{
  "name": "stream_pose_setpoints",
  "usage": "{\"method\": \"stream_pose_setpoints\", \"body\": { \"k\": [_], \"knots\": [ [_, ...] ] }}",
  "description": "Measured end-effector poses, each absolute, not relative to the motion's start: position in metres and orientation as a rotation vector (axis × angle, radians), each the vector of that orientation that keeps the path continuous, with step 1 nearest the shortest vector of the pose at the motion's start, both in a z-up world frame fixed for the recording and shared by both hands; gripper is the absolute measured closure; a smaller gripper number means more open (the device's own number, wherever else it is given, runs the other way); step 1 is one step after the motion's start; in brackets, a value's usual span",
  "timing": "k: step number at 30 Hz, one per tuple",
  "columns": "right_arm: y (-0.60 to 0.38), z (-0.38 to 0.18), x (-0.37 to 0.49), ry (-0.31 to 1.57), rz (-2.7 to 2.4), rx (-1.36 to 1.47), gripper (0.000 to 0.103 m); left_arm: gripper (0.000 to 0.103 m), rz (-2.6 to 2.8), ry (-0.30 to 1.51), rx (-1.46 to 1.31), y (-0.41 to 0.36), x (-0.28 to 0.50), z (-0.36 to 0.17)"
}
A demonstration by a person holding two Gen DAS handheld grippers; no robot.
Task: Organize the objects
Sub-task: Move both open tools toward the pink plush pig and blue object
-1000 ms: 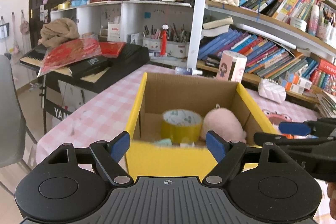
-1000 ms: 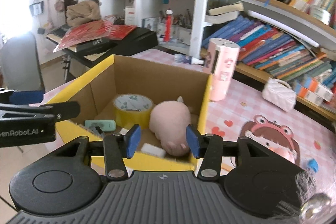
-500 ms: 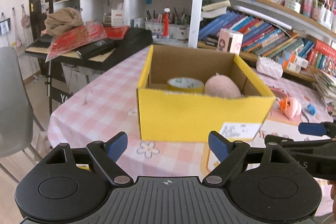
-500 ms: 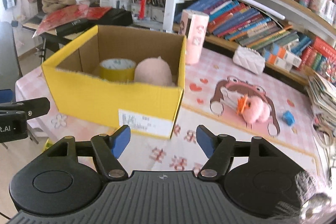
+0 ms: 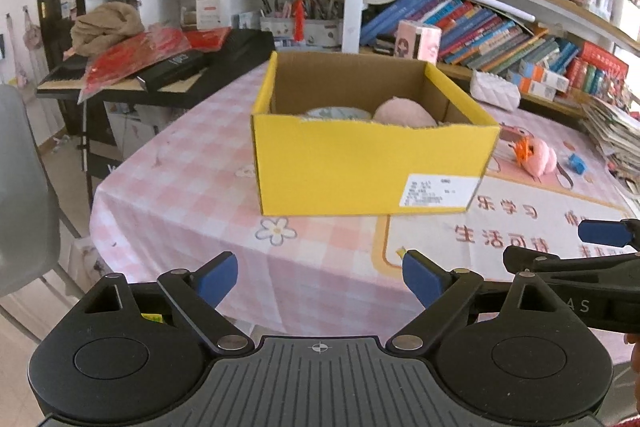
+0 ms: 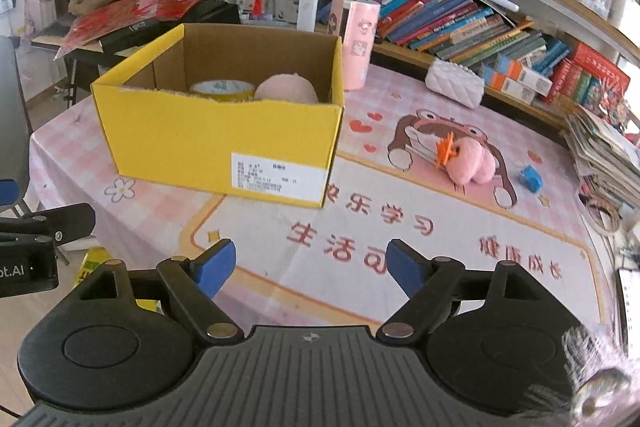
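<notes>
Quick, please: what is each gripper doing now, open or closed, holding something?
Left gripper: open, holding nothing.
Right gripper: open, holding nothing.

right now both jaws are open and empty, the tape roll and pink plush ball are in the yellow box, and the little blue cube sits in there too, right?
Not quite. The blue cube is not in the yellow box; the right wrist view shows it out on the tablecloth, right of the pink plush toy. The rest holds: tape roll and plush ball inside, both jaws open and empty.
</notes>
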State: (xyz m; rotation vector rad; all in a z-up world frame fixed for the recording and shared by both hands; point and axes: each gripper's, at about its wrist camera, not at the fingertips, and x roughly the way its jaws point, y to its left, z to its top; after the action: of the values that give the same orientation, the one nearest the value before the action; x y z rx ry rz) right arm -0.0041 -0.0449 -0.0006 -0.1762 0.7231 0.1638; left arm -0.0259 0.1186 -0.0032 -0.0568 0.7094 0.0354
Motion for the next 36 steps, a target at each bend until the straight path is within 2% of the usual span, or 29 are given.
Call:
{"method": "stream_pose_setpoints", "body": {
  "k": [14,36],
  "knots": [
    [-0.079,-0.007,-0.038,0.752,0.039,-0.116,0.015,0.008,-0.111,0.739,0.010,0.083,-0.038,-0.009],
    [-0.166,-0.012,-0.052,0.777,-0.229,-0.007,0.013,0.007,-0.363,0.741,0.111,-0.003,-0.007,-0.014]
  ]
}}
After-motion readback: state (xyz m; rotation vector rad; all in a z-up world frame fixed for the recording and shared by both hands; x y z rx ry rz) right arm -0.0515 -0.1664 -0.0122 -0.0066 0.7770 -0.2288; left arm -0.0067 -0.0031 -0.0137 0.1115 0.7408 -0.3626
